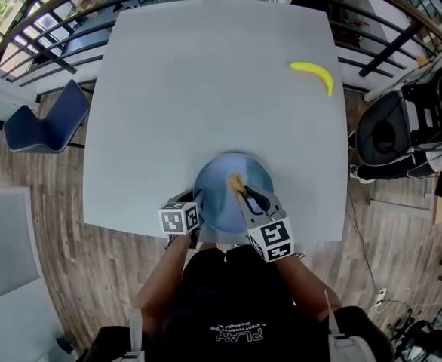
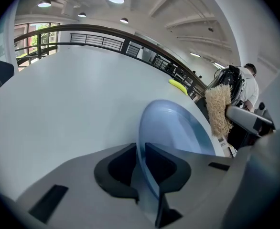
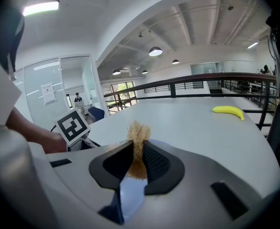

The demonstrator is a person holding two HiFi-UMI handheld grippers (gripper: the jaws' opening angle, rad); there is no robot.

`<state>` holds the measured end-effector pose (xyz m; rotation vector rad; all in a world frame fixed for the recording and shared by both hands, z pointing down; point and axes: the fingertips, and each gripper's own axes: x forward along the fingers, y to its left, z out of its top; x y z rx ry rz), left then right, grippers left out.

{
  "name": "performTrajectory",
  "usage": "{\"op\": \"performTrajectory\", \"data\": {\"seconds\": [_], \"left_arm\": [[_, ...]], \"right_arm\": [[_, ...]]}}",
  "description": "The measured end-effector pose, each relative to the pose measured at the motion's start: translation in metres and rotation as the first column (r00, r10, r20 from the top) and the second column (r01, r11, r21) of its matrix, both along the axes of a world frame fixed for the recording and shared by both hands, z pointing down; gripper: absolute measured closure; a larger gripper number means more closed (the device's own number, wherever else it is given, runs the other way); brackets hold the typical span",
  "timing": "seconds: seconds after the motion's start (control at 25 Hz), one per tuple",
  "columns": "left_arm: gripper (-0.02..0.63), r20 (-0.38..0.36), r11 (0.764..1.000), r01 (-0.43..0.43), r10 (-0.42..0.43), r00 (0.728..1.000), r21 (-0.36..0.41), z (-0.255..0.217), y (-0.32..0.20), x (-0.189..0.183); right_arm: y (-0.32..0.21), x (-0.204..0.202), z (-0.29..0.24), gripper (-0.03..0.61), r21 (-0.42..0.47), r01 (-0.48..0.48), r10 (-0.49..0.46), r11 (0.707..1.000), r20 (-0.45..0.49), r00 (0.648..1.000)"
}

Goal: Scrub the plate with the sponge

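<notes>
A blue plate [image 1: 232, 179] lies on the white table [image 1: 206, 89] near its front edge. My left gripper [image 1: 198, 208] is at the plate's left rim. In the left gripper view the rim [image 2: 178, 128] runs between the jaws of the left gripper [image 2: 141, 151] and both pads sit against it. My right gripper [image 1: 244, 192] is over the plate, shut on a tan fibrous sponge [image 1: 237, 182]. The sponge [image 3: 138, 137] sticks up from between the jaws of the right gripper [image 3: 139, 159], with blue plate [image 3: 130, 197] below. From the left gripper view the sponge [image 2: 219, 109] hangs above the plate's right side.
A yellow banana [image 1: 314, 72] lies at the table's far right. A blue chair [image 1: 47, 123] stands left of the table, and dark bags [image 1: 402, 127] sit on the floor at the right. A railing runs behind the table.
</notes>
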<state>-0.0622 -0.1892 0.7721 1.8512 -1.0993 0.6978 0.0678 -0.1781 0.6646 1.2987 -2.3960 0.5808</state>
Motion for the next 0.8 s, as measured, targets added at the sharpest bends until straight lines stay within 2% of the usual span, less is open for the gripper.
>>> {"op": "performTrajectory", "data": {"seconds": [0.12, 0.32, 0.8], "left_arm": [[0.547, -0.014, 1.000, 0.020, -0.020, 1.000, -0.012, -0.001, 0.001, 0.000], [0.569, -0.084, 0.995, 0.090, -0.094, 0.992, -0.045, 0.001, -0.008, -0.004], [0.586, -0.190, 0.988, 0.149, -0.156, 0.969, -0.052, -0.014, -0.004, -0.003]], "right_arm": [[0.003, -0.006, 0.000, 0.510, -0.002, 0.012, -0.012, 1.000, 0.009, 1.000], [-0.004, -0.013, 0.001, 0.511, 0.000, 0.027, -0.027, 1.000, 0.011, 1.000], [0.011, -0.031, -0.002, 0.510, -0.004, 0.072, -0.072, 0.997, 0.018, 0.997]]}}
